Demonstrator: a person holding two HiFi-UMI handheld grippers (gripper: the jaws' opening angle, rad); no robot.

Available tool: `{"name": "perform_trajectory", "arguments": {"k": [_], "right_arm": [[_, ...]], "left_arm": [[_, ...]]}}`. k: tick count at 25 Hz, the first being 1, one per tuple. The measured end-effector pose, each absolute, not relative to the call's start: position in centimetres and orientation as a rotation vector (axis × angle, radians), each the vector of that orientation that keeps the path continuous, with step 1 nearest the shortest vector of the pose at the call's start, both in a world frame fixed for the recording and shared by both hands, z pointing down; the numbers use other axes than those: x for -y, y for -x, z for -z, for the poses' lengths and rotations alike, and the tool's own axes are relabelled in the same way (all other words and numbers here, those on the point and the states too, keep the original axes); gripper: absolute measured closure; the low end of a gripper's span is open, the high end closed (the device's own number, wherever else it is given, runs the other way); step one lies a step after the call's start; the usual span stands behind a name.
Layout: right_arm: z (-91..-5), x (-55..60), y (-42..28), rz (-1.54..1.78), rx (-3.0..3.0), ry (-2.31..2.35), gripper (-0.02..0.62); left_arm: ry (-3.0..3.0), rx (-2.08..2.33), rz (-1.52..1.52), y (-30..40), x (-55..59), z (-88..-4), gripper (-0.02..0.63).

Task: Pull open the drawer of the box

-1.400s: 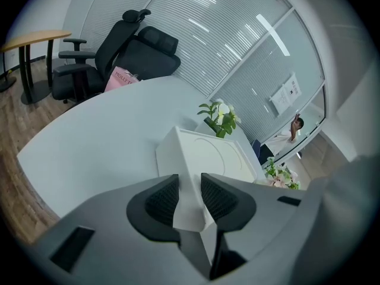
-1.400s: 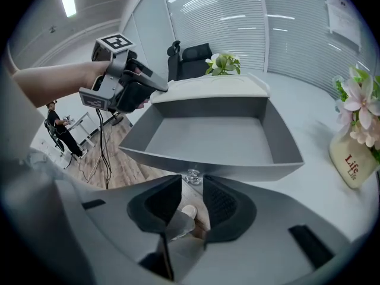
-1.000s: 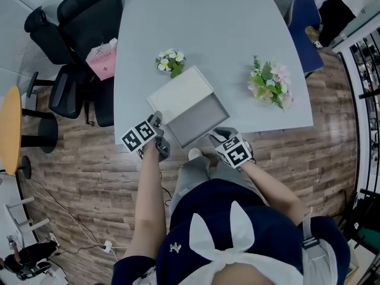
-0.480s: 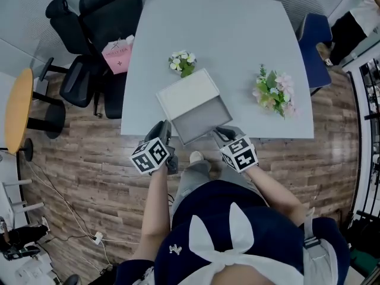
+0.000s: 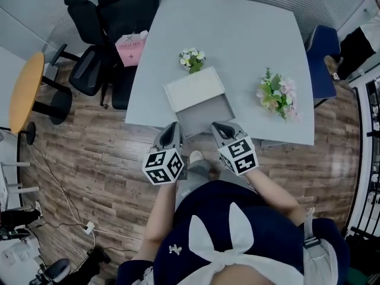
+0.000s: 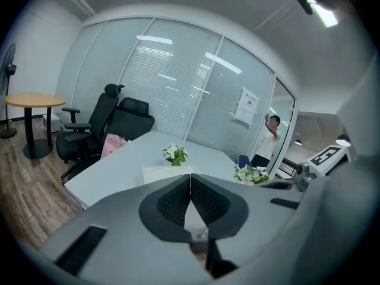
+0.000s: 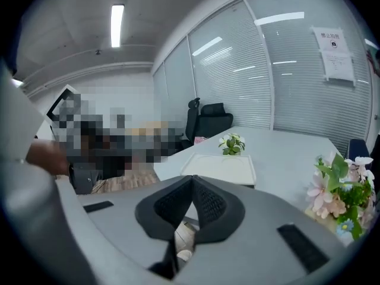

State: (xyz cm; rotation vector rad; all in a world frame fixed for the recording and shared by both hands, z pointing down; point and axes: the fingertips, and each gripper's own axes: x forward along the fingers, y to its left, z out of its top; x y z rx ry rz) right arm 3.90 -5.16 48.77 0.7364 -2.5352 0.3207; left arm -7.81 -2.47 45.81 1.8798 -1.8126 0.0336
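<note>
Spreading pale grey, the surface (image 5: 237,34) carries the white box (image 5: 194,89) near its front edge, with black chairs (image 5: 113,16) left of the box. The box's drawer (image 5: 205,114) stands pulled out toward the person. Just in front of the box, clear of it, hang the left tool (image 5: 172,128) and right tool (image 5: 219,127), each with jaws just closed tight together on nothing.

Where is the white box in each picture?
Head view: white box just above the picture's middle.
Left gripper view: box slightly left of the middle.
Right gripper view: box slightly right of the middle.
Shared landmark: small white flowers just behind the box.
</note>
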Motion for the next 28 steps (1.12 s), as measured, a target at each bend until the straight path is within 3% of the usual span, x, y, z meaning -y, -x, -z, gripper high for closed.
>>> {"name": "perform_trajectory", "arguments": {"k": [28], "right_arm": [[-44.9, 1.3, -5.7, -0.26, 2.618, -0.685, 0.593]], "left_arm": [[-2.01, 1.897, -0.221, 2.1, -1.0, -43.0, 0.583]]}}
